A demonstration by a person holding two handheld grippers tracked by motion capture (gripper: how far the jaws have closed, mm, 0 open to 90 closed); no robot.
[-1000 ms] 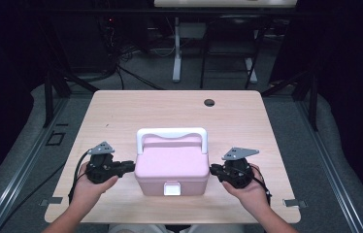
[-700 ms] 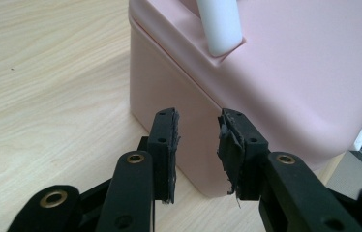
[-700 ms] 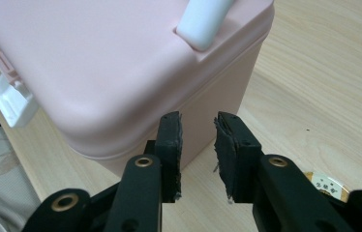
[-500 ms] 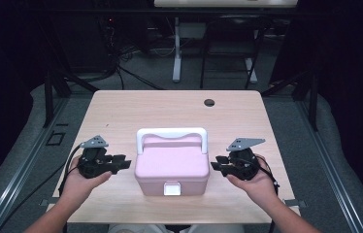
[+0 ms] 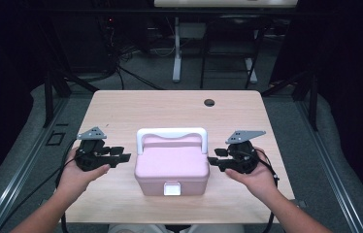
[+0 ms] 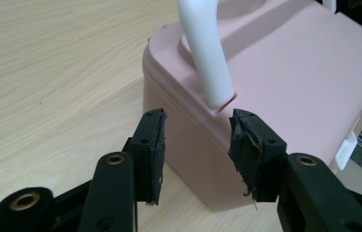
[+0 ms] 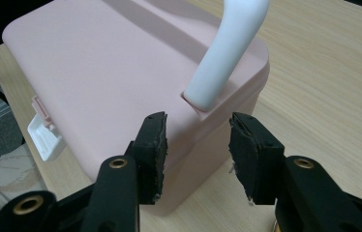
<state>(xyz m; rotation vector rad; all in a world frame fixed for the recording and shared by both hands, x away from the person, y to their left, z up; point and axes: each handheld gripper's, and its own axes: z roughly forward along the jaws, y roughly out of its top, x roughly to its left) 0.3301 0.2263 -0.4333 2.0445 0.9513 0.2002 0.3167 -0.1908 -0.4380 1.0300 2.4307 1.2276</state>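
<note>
Box (image 5: 172, 165): pink, shut, mid-table near my edge, between my tongs.
Left tongs (image 5: 121, 156): jaws just been opening, wide, nothing between them.
Right tongs (image 5: 214, 160): same, wide, nothing gripped.
Done: box set down, I judge.
Left: latch (image 5: 172, 189), lid.

Table (image 5: 121, 116) evenly lit, surroundings dark; high view soft, close views sharp.

In the left gripper view, the left gripper (image 6: 196, 145) has just been opening its black jaws, nothing between them. At twelve o'clock sits a pink plastic box (image 6: 290, 77), white curved handle (image 6: 208, 53) upright, on the light wooden table (image 6: 48, 72).
</note>
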